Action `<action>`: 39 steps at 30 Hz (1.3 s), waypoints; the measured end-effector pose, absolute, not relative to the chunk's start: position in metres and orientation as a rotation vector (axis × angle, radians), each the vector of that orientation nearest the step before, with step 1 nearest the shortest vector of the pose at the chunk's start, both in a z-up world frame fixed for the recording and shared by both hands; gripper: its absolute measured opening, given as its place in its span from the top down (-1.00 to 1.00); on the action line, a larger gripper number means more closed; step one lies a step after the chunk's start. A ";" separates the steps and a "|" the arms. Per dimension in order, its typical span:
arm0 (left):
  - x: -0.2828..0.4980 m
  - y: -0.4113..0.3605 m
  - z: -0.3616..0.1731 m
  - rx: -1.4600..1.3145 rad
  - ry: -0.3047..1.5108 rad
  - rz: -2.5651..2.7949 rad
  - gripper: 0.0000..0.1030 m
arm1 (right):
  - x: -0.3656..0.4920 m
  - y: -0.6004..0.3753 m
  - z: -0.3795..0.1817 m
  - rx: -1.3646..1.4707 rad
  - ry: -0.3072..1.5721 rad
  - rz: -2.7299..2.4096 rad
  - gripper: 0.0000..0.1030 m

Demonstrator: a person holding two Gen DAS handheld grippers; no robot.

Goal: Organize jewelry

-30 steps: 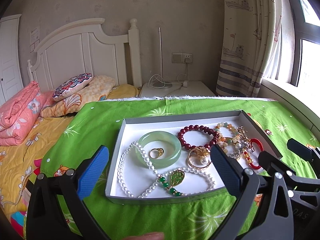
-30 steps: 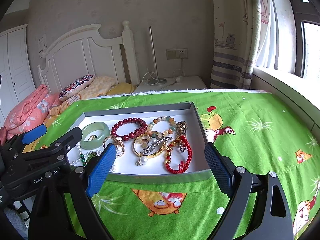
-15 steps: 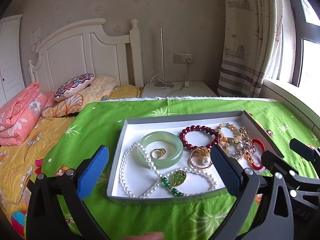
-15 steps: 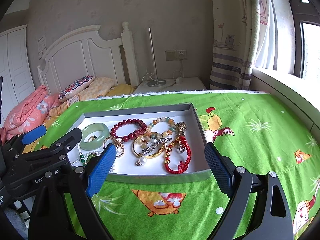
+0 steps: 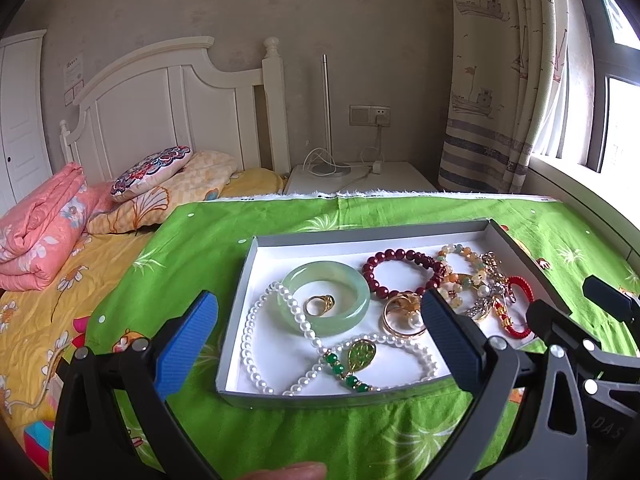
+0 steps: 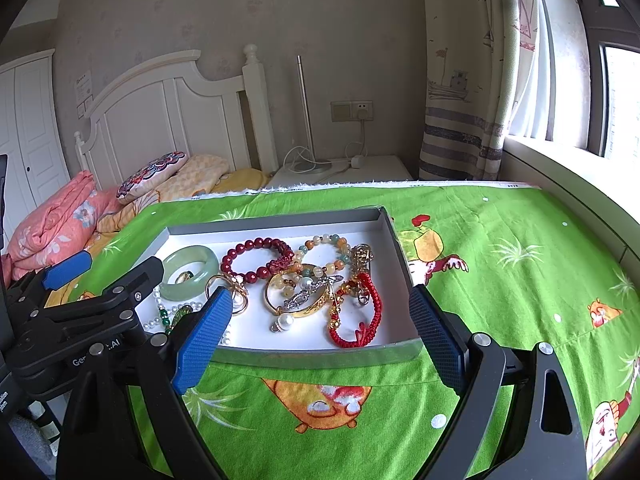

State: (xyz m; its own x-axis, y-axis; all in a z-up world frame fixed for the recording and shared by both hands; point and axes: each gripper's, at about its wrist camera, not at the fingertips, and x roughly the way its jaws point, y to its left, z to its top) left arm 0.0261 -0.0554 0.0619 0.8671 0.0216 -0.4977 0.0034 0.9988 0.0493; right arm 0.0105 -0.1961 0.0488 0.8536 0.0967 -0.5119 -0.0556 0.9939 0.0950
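Broadly, a green cloth (image 6: pixel 500 280) carries a grey tray (image 5: pixel 440 230) near its middle; both the left gripper (image 5: pixel 320 336) and right gripper (image 6: pixel 320 328) hover wide open, empty, before the tray's near edge. Inside, a jade bangle (image 5: pixel 324 296) lies toward the left edge, a red cord bracelet (image 6: pixel 360 320) at the right edge.

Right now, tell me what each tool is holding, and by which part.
Nothing. The left tool and the right tool are both open, short of the tray of jewelry.
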 end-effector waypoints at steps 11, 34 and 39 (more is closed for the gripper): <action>0.026 -0.055 0.062 0.049 0.521 0.008 -0.95 | 0.010 -0.196 0.049 0.078 0.541 0.080 -0.67; 0.013 -0.055 0.069 0.045 0.418 0.072 -0.95 | 0.010 -0.193 0.048 0.072 0.545 0.084 -0.67; 0.028 -0.048 0.071 0.030 0.626 0.005 -0.95 | 0.013 -0.191 0.046 0.038 0.583 0.077 -0.67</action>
State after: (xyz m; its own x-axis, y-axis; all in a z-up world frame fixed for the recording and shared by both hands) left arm 0.0285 -0.0478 0.0714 0.8102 0.0137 -0.5859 0.0047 0.9995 0.0299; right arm 0.0129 -0.1908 0.0461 0.8320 0.0830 -0.5485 -0.0616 0.9965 0.0574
